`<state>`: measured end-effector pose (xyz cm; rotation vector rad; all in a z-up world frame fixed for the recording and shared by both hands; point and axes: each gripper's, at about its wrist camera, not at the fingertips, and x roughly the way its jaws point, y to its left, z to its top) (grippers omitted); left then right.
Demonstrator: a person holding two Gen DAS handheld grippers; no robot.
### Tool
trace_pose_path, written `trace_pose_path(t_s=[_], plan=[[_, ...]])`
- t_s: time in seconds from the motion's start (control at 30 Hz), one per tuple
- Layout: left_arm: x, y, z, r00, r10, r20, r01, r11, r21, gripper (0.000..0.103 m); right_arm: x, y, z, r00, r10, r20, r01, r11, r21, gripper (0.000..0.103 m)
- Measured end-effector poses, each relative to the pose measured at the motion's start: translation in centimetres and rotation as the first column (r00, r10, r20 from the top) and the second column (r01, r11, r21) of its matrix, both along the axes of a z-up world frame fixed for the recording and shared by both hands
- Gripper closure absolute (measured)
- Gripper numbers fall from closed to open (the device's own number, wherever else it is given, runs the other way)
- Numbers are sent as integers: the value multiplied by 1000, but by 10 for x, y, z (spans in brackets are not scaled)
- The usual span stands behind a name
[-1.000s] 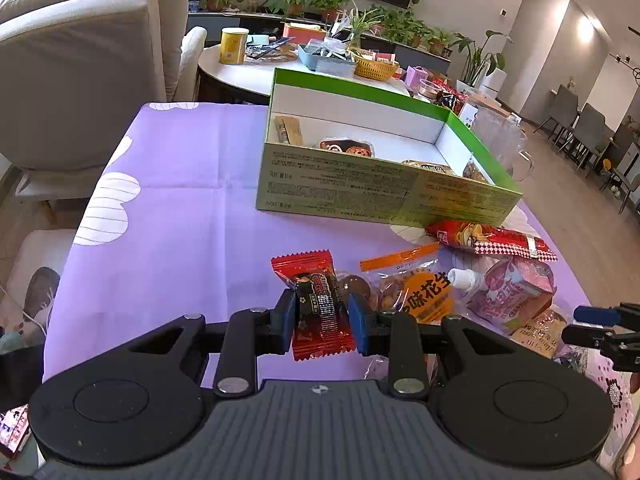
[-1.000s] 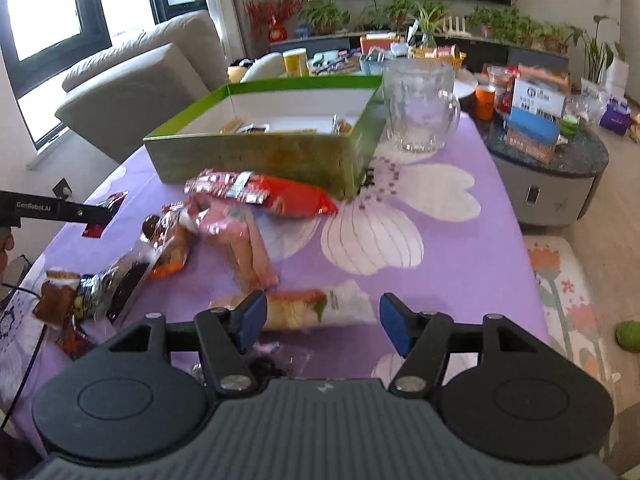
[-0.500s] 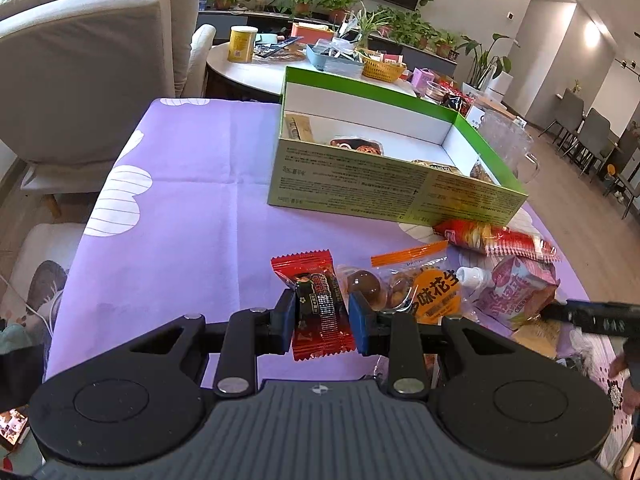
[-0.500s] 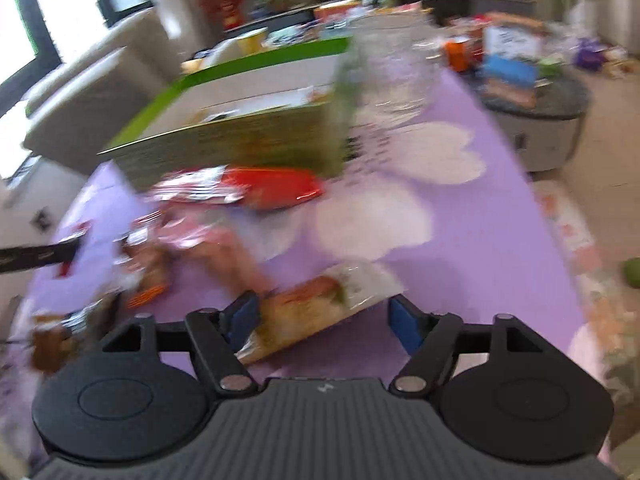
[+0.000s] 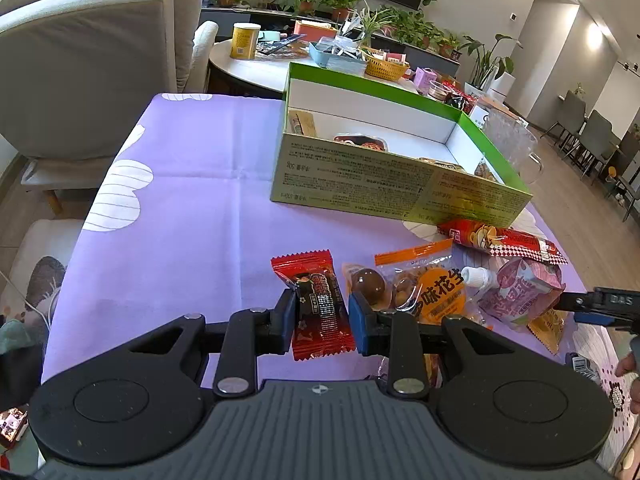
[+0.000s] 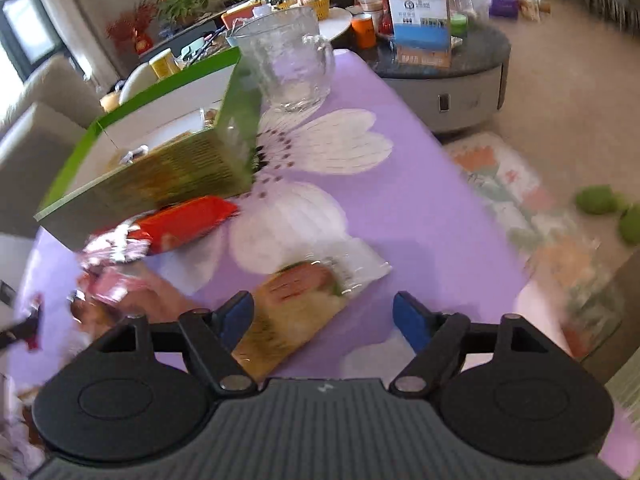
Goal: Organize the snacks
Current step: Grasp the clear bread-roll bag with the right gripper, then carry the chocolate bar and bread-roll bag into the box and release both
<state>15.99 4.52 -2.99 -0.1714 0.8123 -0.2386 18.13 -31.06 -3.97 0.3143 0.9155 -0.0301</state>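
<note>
My left gripper (image 5: 322,316) is shut on a red candy packet (image 5: 316,302) and holds it above the purple tablecloth. The open green box (image 5: 384,184) with several snacks inside stands ahead to the right. Loose snacks lie by it: an orange peanut bag (image 5: 434,286), a pink pouch (image 5: 520,294), a long red packet (image 5: 504,240). My right gripper (image 6: 324,316) is open, with a sandwich-like clear-wrapped snack (image 6: 304,300) lying between its fingers on the cloth. The box (image 6: 160,176) and the red packet (image 6: 176,228) show blurred at left.
A glass mug (image 6: 290,70) stands beside the box's far corner. A sofa (image 5: 88,60) is left of the table. A round side table (image 6: 440,68) with boxes and cups is behind. The right gripper's tip (image 5: 600,304) shows at the left view's right edge.
The left gripper has lifted slightly with the red candy packet still in it. The right gripper has swung right and tilted, staying open over the clear-wrapped snack.
</note>
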Motion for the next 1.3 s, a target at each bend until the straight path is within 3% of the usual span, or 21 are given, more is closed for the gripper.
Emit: trace_pose_path(t_s=[0.17, 0.23, 0.37, 0.5, 0.6, 0.73, 0.83, 0.93, 1.0, 1.13, 1.3], plan=[[-1, 3, 0, 1000, 10, 2, -10, 1000, -6, 77, 20, 26, 0, 1000, 2, -7, -2, 997, -81, 11], [-3, 5, 1, 1000, 15, 6, -15, 1000, -9, 77, 28, 37, -2, 999, 38, 0, -38, 990, -135, 11], [-4, 8, 2, 1000, 24, 9, -24, 1000, -12, 77, 34, 45, -4, 990, 143, 7, -140, 978, -155, 11], [-3, 7, 0, 1000, 21, 5, -21, 1000, -11, 77, 19, 56, -10, 946, 324, 26, -306, 913, -271, 15], [-2, 6, 0, 1000, 18, 2, -18, 1000, -12, 77, 5, 60, -9, 921, 389, 29, -362, 879, -311, 15], [-2, 4, -1, 1000, 9, 1, -9, 1000, -12, 77, 6, 57, -9, 942, 334, 6, -322, 913, -250, 14], [-3, 4, 0, 1000, 7, 4, -6, 1000, -13, 77, 12, 64, -10, 948, 318, 22, -302, 918, -256, 16], [-4, 7, 3, 1000, 15, 12, -15, 1000, -15, 77, 14, 68, -5, 939, 341, 39, -321, 913, -253, 40], [-5, 9, 5, 1000, 19, 18, -19, 1000, -18, 77, 12, 68, -3, 934, 355, 36, -335, 907, -254, 46], [-5, 8, 13, 999, 15, 41, -14, 1000, -24, 77, -4, 64, 2, 926, 370, 78, -332, 895, -299, 47], [-6, 4, 33, 995, -2, 101, 6, 999, -36, 77, -17, 54, 28, 920, 350, 175, -284, 905, -317, 47]])
